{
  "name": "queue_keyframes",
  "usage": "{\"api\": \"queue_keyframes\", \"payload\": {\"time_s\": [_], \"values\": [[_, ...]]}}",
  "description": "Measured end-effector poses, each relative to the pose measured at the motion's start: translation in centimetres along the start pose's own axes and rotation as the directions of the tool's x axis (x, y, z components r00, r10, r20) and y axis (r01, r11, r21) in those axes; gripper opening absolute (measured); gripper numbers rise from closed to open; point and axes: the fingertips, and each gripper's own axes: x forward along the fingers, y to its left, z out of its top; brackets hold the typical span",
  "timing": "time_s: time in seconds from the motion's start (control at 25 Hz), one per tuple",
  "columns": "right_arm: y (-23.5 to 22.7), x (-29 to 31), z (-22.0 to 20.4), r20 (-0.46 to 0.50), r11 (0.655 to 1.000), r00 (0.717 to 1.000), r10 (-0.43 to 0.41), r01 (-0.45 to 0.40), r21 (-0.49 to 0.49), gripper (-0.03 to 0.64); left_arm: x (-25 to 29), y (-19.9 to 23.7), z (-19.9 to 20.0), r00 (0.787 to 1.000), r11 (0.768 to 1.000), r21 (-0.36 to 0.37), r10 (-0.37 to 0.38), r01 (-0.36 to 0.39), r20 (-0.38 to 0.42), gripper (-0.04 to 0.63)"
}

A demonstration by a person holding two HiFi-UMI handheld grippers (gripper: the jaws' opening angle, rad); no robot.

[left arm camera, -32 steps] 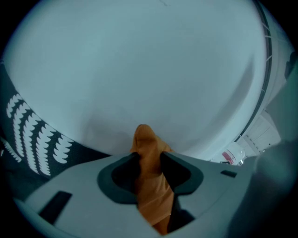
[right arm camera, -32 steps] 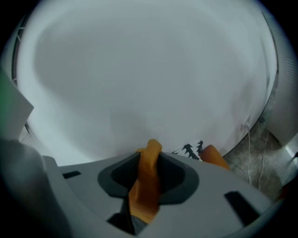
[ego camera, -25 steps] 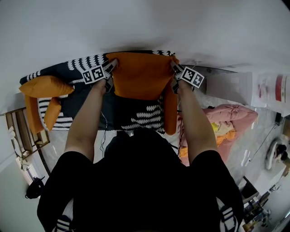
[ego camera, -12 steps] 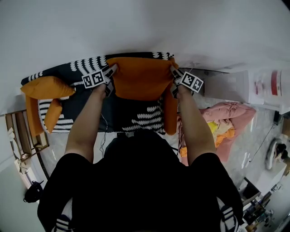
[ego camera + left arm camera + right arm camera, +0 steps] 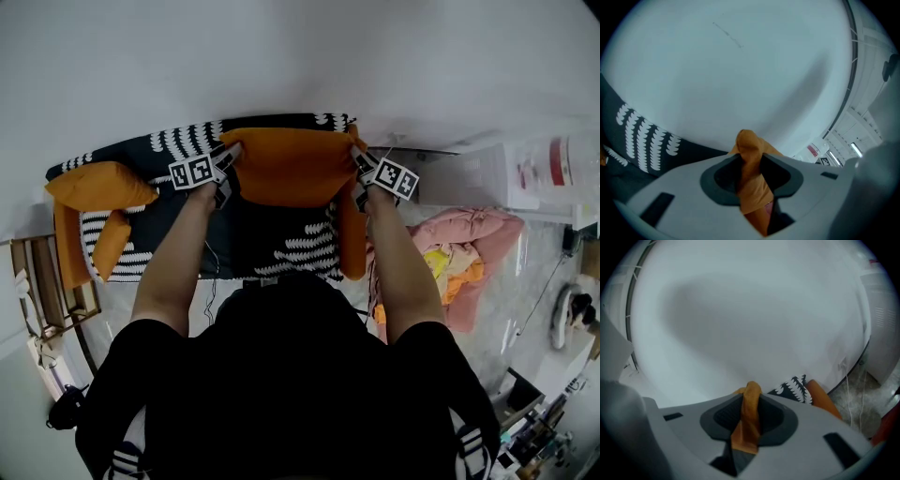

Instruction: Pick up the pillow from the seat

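An orange pillow [image 5: 291,167] is held up in front of the black-and-white patterned seat [image 5: 281,239]. My left gripper [image 5: 231,153] pinches the pillow's upper left corner. Its jaws are closing, and a fold of orange fabric [image 5: 751,180] is squeezed between the grey pads [image 5: 723,178]. My right gripper [image 5: 357,156] holds the upper right corner. It is shut on a thin strip of the same fabric [image 5: 748,420]. The pillow hides the middle of the seat back.
Orange cushions [image 5: 98,185] lie at the seat's left end and an orange armrest [image 5: 352,234] runs down its right side. A pink bundle of cloth [image 5: 469,244] lies on the floor at right, below a white appliance [image 5: 469,176]. A wooden rack [image 5: 47,281] stands at far left.
Both grippers keep their hold on the pillow's upper corners. The pillow and the whole scene have slid slightly lower in the head view.
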Motion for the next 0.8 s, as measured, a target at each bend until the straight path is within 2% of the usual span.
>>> {"api": "queue_keyframes", "payload": {"time_s": [0.32,0.8], "values": [[2.7,-2.1,0.5,0.028,0.999,0.999,0.027,-0.026,-0.027,0.084,-2.3,-1.9,0.6,1.000,0.999,0.028,-0.031,0.031,0.002,0.133],[7.4,-5.6,1.4,0.084,0.995,0.994,0.068,-0.061,-0.078,0.086,-6.1,-5.5,3.5,0.993,0.994,0.063,-0.098,0.095,0.060,0.129]]}}
